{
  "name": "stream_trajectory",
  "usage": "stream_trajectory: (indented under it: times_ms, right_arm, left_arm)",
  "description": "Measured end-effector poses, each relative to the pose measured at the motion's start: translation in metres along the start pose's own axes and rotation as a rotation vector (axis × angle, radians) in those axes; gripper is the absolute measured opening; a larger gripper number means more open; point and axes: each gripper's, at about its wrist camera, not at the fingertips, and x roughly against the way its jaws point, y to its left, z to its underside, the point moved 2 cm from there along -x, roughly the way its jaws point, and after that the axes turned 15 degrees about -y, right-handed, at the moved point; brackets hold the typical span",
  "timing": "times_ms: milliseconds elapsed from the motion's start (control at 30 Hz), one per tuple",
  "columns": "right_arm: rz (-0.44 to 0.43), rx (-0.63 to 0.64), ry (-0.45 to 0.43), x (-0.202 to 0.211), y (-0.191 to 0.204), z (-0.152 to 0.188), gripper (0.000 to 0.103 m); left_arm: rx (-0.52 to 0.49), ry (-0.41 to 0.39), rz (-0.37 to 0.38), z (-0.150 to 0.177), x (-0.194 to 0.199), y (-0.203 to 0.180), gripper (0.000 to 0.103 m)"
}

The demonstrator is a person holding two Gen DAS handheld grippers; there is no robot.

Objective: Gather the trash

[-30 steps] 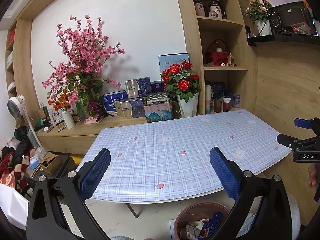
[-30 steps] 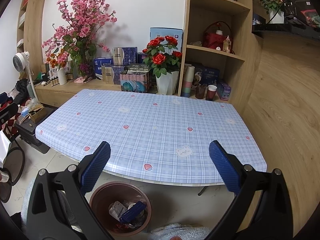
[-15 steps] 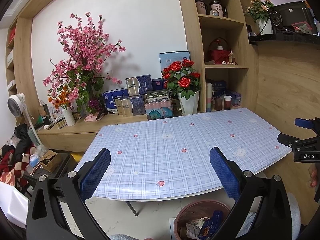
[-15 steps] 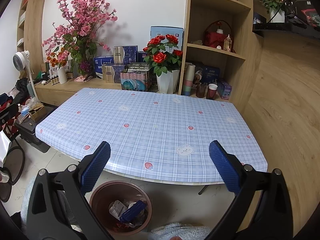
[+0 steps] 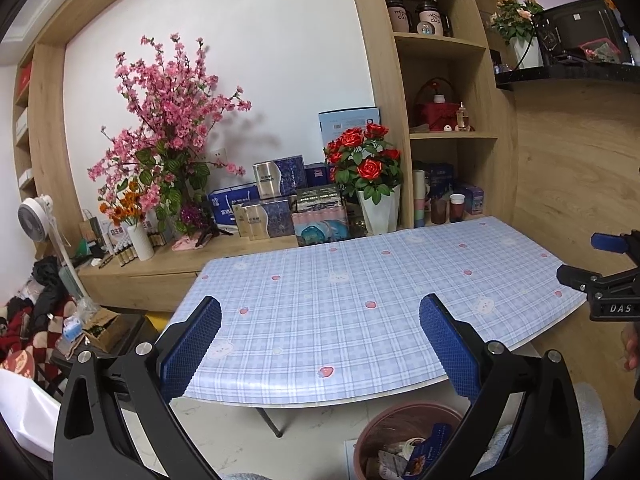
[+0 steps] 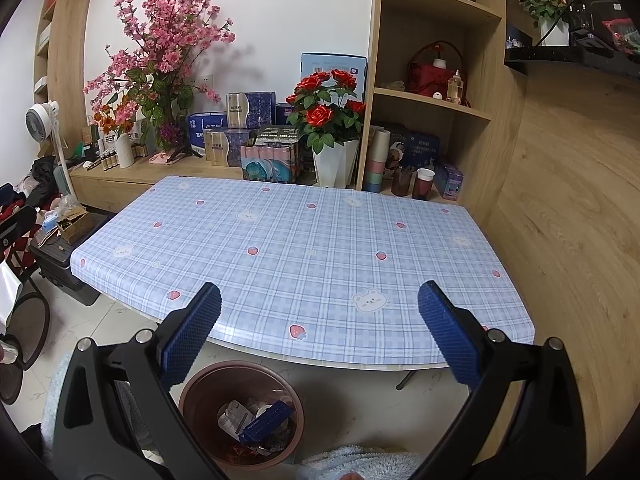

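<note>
Compared with the frames a second ago, little is changed: in the left wrist view the table [image 5: 360, 292] is seen slightly lower and nearer, and the shelves have shifted a little upward; the right wrist view is nearly the same.

At the left, on the long wooden counter [image 5: 160, 268] behind the table, a white vase [image 5: 140, 240] and pink blossom branches [image 5: 168, 120] are seen, then stacked blue boxes [image 5: 276, 196] whose printing is too small to be read, then red roses in a white pot [image 5: 378, 212] at the table's far edge. On an upper shelf, two jars [image 5: 430, 20] are marked with lettering that looks like "cup".

The left gripper [image 5: 320, 344] is held wide apart over the table's near edge, with nothing between its blue pads. The right gripper [image 6: 320, 340] is likewise spread wide and empty; in the left wrist view "DAS" can be read on its black frame.

The trash [image 6: 256, 420], including a dark blue packet and crumpled wrappers, is lying inside the brown bin [image 6: 192, 392] on the floor below the table's near edge.
</note>
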Motion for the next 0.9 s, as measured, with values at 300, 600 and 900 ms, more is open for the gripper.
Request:
stream_trajectory:
  times_ms: [300, 600, 900]
  right_arm:
    - [0.001, -0.004, 0.0, -0.0006, -0.0008, -0.0025, 0.097]
    - [-0.001, -0.006, 0.001, 0.0009, -0.0012, -0.0035, 0.097]
    - [0.001, -0.004, -0.002, 0.0006, -0.0011, -0.0048, 0.097]
  left_arm:
    - [0.02, 0.013, -0.002, -0.0032, -0.0013, 0.0017, 0.097]
    - [0.025, 0.019, -0.003, -0.0029, -0.003, 0.0038, 0.097]
    - [0.027, 0.02, -0.005, -0.0033, -0.0028, 0.0056, 0.097]
